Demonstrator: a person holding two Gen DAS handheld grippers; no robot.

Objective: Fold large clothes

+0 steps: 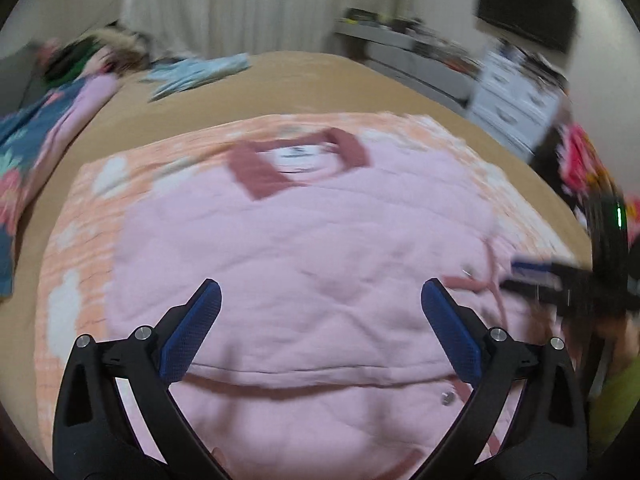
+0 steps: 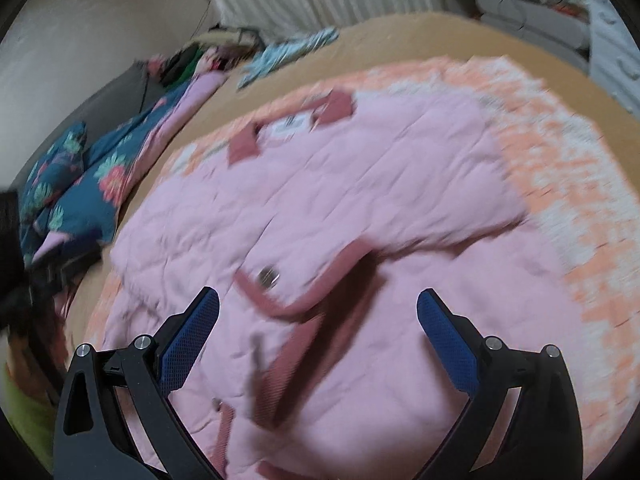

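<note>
A pink quilted jacket [image 1: 304, 240] with a dark rose collar [image 1: 296, 160] lies spread on an orange-and-white blanket [image 1: 68, 264] on the bed. My left gripper [image 1: 320, 292] hovers over its lower half, jaws wide open with nothing between them. In the right wrist view the same jacket [image 2: 360, 184] shows a rose-trimmed flap with a metal snap [image 2: 269, 276]. My right gripper [image 2: 318, 300] hangs open just above that flap, empty. The right gripper's blue fingertips [image 1: 532, 268] show at the jacket's right edge in the left wrist view.
The tan bed sheet [image 1: 280, 80] stretches beyond the blanket. A blue floral bedding heap [image 2: 72, 184] lies along the left side, a light blue patterned garment [image 1: 196, 74] at the far end. White drawers [image 1: 516, 100] and a dark screen [image 1: 524, 12] stand to the right.
</note>
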